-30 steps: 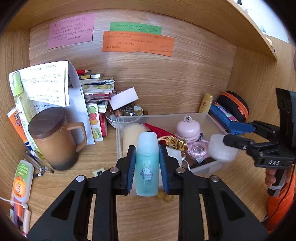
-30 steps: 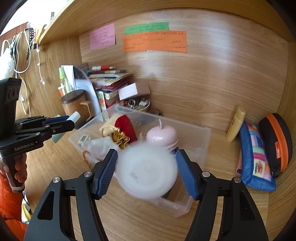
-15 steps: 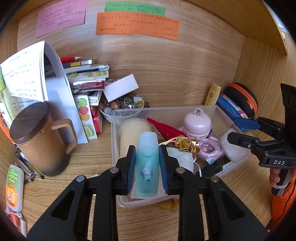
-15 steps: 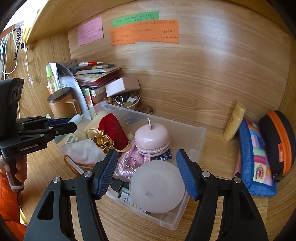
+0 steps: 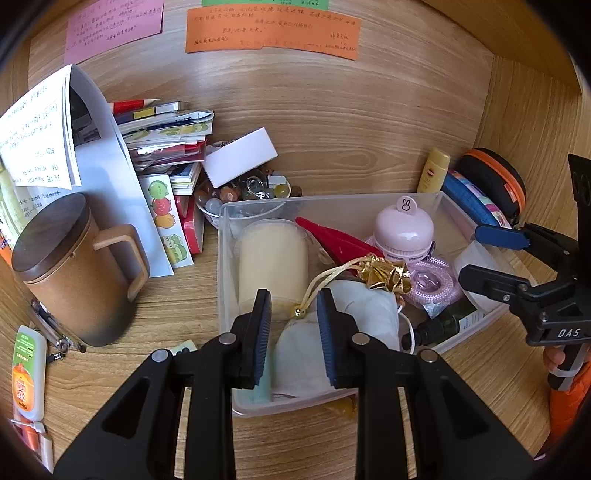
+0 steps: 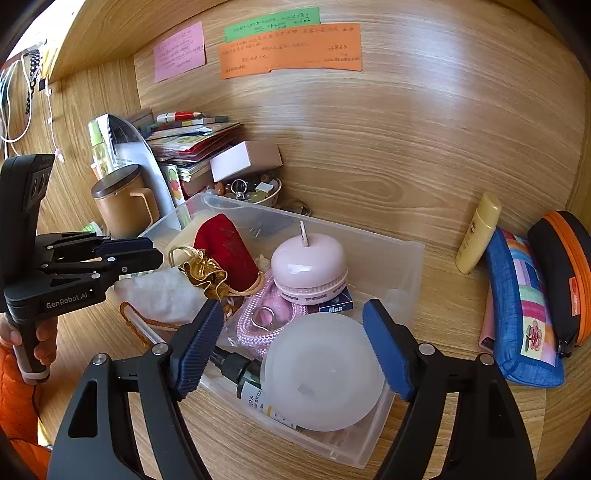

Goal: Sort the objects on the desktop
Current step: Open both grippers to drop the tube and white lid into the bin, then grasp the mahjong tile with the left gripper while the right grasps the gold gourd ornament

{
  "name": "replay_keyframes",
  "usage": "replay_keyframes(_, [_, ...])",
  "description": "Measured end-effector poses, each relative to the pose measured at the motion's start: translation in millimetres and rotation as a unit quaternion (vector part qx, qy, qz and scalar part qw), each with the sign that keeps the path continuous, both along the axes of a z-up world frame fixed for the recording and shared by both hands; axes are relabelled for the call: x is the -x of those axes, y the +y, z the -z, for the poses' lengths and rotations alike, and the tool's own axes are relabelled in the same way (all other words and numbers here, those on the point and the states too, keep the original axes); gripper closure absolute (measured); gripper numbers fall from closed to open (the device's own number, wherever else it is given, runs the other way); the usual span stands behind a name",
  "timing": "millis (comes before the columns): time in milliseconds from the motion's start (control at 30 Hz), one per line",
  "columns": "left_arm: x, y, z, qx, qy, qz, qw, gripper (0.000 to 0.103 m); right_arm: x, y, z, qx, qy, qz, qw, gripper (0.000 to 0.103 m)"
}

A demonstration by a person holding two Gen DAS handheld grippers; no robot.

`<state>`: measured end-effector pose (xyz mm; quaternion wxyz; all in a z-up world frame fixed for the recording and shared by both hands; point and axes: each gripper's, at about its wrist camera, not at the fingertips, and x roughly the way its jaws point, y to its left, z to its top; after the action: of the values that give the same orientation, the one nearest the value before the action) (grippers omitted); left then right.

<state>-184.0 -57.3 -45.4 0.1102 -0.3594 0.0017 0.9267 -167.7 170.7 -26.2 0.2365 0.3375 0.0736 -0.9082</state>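
On the table [image 6: 443,306] we see one clear plastic bin [image 6: 388,266], crowded with small things.

Over its near right corner, the right gripper [image 6: 293,310] is spreading its jaws. One round white container [image 6: 325,373] lies in the bin between them, and neither pad presses on it.

At the bin's near left end, the left gripper [image 5: 293,295] has its jaws only narrowly apart, clamping nothing. Between them we see a white pouch [image 5: 354,314]. One pale blue bottle [image 5: 260,386] lies in the bin, showing just under the left finger.

We count one brown mug [image 5: 70,273] left of the bin and two zipped cases, a blue one [image 6: 524,314] and a black one [image 6: 565,273], at the right. Three paper notes are on the back wall: pink [image 6: 180,51], green [image 6: 271,23] and orange [image 6: 290,50]. There is one yellow tube [image 6: 476,234].
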Motion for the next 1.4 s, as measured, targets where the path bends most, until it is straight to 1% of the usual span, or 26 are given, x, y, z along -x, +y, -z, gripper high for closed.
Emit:
replay_keyframes(67, [-1.9, -1.2, -2.0, -0.002, 0.002, -0.002, 1.0, 0.072, -0.4, -1.2, -0.4, -0.002, 0.001, -0.001, 1.0, 0.026])
replay_keyframes(133, [-5.7, -3.1, -5.6, 0.0, 0.012, -0.009, 0.9999, 0.054, -1.6, -2.2, -1.0, -0.002, 0.0, -0.001, 1.0, 0.026])
replay_keyframes(200, [-11.4, -5.8, -10.7, 0.001, 0.024, -0.014, 0.9996, 0.049, -2.9, -4.5, -1.9, -0.004, 0.0, -0.001, 1.0, 0.026])
replay_keyframes(267, [-17.2, -10.3, -15.8, -0.004, 0.031, -0.014, 0.9994, 0.048, -5.8, -7.0, -4.1, -0.008, 0.002, 0.0, 1.0, 0.026])
replay_keyframes(300, [-19.1, -12.3, -17.6, -0.004, 0.032, -0.014, 0.9994, 0.046, -8.2, -8.6, -5.7, -0.008, 0.004, 0.0, 1.0, 0.026])
replay_keyframes(400, [-28.1, -20.9, -22.8, 0.001, 0.046, -0.023, 0.9987, 0.033, -16.2, -12.9, -11.3, -0.006, 0.014, -0.001, 1.0, 0.026])
replay_keyframes(433, [-30.2, -23.0, -23.7, 0.002, 0.048, -0.026, 0.9985, 0.032, -19.2, -14.9, -13.5, -0.005, 0.017, -0.002, 1.0, 0.026])
replay_keyframes(533, [-38.7, -34.7, -24.9, 0.002, 0.053, -0.034, 0.998, 0.032, -28.9, -22.0, -18.3, -0.002, 0.024, -0.007, 1.0, 0.024])
replay_keyframes(600, [-42.7, -42.1, -23.4, 0.005, 0.052, -0.04, 0.9978, 0.032, -35.5, -27.3, -19.9, -0.002, 0.029, -0.01, 1.0, 0.021])
replay_keyframes(667, [-46.0, -49.8, -20.0, 0.005, 0.048, -0.043, 0.9979, 0.032, -42.8, -34.4, -20.6, -0.003, 0.032, -0.014, 0.999, 0.021])
replay_keyframes(833, [-54.6, -65.6, -7.3, 0.008, 0.032, -0.047, 0.9983, 0.031, -58.6, -47.5, -17.7, 0.001, 0.027, -0.027, 0.999, 0.021])
replay_keyframes(1033, [-56.1, -81.3, 12.9, 0.008, 0.002, -0.052, 0.9986, 0.031, -78.8, -65.8, -6.5, -0.009, 0.016, -0.048, 0.999, 0.021])
replay_keyframes(1233, [-49.2, -87.1, 31.3, 0.02, -0.027, -0.034, 0.9989, 0.031, -88.0, -77.8, 11.7, -0.008, -0.015, -0.057, 0.998, 0.021])
replay_keyframes(1400, [-34.3, -87.4, 41.4, 0.025, -0.053, -0.011, 0.9982, 0.031, -83.4, -86.4, 32.6, 0.001, -0.058, -0.048, 0.997, 0.021])
